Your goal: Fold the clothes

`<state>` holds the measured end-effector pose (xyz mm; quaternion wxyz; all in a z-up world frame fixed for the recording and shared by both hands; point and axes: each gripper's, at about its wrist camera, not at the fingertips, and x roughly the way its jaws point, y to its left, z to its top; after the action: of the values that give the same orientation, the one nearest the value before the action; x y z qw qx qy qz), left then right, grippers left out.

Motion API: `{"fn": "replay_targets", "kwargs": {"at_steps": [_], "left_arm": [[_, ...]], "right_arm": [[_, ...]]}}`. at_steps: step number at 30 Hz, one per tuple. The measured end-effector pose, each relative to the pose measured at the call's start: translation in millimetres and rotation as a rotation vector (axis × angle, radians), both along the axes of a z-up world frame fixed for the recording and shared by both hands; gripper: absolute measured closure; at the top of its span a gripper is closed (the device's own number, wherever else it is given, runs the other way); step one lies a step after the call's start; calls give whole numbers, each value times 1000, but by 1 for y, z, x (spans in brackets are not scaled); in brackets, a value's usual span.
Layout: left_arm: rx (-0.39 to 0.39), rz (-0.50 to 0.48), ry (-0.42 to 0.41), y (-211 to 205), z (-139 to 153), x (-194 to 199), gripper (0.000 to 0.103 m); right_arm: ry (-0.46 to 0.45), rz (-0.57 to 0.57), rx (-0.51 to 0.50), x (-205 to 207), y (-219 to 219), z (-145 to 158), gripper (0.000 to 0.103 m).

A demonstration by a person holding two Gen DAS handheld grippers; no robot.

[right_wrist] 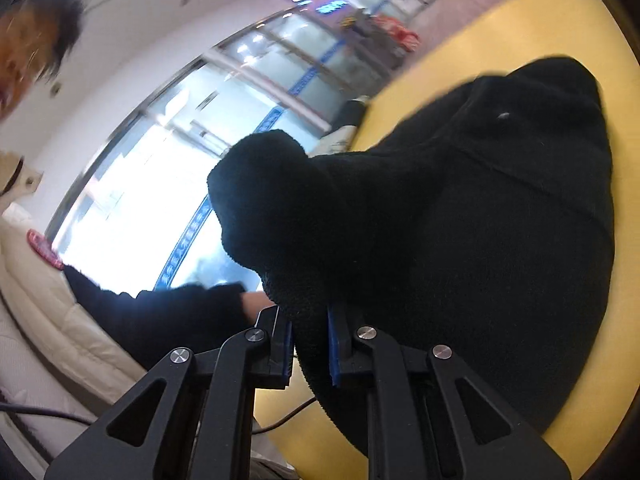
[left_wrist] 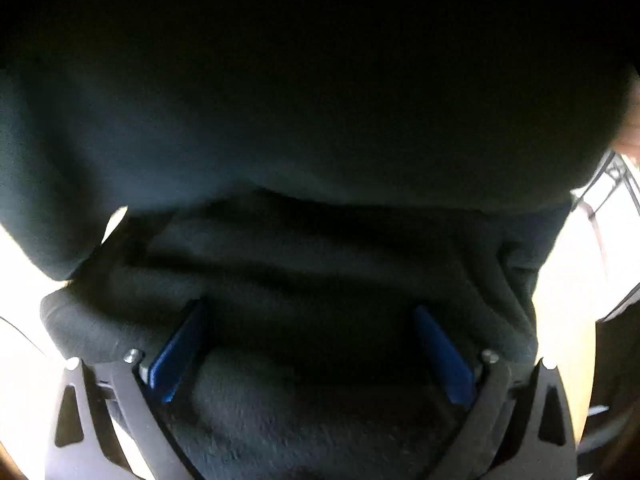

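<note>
A black fleece garment (right_wrist: 480, 220) lies bunched on a round yellow table (right_wrist: 480, 36). My right gripper (right_wrist: 310, 340) is shut on a fold of the garment's edge and holds it lifted off the table; the fabric rises in a hump (right_wrist: 264, 184) above the blue pads (right_wrist: 334, 352). In the left wrist view the same dark garment (left_wrist: 312, 120) fills almost the whole frame. My left gripper (left_wrist: 312, 320) is open, its blue pads (left_wrist: 176, 356) wide apart, with fleece lying between and over them.
The person holding the grippers stands at the left in a cream jacket (right_wrist: 36, 288), with a dark sleeve (right_wrist: 160, 316) reaching toward the table. A thin cable (right_wrist: 288, 416) lies on the table's near edge. Bright windows (right_wrist: 160, 200) are behind.
</note>
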<state>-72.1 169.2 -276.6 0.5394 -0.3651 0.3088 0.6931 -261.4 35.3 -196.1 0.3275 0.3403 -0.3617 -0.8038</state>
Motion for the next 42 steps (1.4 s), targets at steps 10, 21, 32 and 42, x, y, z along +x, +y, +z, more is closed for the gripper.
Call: {"fn": "replay_targets", "kwargs": {"at_steps": [10,21,32,42], "left_arm": [[-77,363,24,-182,112,-38,8],[9,-44,159,-56,150,-29,7],[-41,-361,26,48,18,-46,8],[19,-373,23,44,1,-66,8]], "right_arm": [[6,279,104,-16,-83,-55,91],[227,647,589,10,-155,-77,90],[383,594,756,43,-155,-75,87],[237,283,894,91,-97,-40,43]]}}
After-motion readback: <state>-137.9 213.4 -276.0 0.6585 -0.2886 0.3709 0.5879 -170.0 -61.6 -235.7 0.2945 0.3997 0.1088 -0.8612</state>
